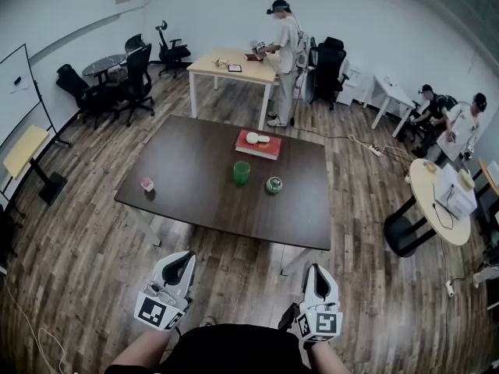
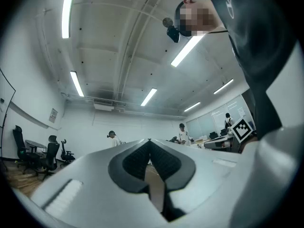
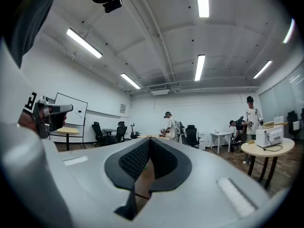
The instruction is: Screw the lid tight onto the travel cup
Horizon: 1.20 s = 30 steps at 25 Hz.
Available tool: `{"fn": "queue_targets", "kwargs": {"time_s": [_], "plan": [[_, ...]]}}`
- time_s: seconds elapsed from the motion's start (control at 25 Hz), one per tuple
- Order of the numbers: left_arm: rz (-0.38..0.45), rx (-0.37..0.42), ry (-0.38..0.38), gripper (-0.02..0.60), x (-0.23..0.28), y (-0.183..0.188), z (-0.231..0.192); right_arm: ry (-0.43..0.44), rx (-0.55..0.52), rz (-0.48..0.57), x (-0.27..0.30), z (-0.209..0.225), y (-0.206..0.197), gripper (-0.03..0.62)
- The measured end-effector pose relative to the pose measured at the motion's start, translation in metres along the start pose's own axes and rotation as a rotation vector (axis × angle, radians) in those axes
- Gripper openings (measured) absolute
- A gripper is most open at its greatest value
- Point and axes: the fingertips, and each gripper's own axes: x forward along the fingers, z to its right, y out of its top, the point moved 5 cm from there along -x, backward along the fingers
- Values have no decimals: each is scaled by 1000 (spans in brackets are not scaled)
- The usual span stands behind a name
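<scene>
The dark table (image 1: 195, 185) stood ahead of me, its near edge still well apart from both grippers, so everything turned on reaching forward over that edge. The red book (image 1: 258, 148) lay at the far side, behind the things I needed. The green cup (image 1: 242, 172) stood upright near the table's middle, ahead and between the two grippers. The lid (image 1: 274, 185) lay just beside it on its right, apart from it and nearer my right gripper (image 1: 315, 275). A small pink thing (image 1: 147, 184) sat far off to the left, out of the way. My left gripper (image 1: 179, 262) and the right were both closed and empty. Nothing stood between them and the cup.
</scene>
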Motion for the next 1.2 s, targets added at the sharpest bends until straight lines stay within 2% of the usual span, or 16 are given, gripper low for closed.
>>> {"fn": "queue_targets", "kwargs": {"time_s": [0.32,0.56,0.8,1.2], "plan": [[-45,-40,16,0,-3,-9,3,2,8,-8,-7,-2,-6,6],[-57,-39,18,0,-1,-13,1,-1,33,13,-8,-1,-6,8],[-54,-26,24,0,10,-13,11,46,50,49,-6,9,-3,8],[-77,-37,63,0,43,-34,33,107,97,48,26,50,-27,8]]}}
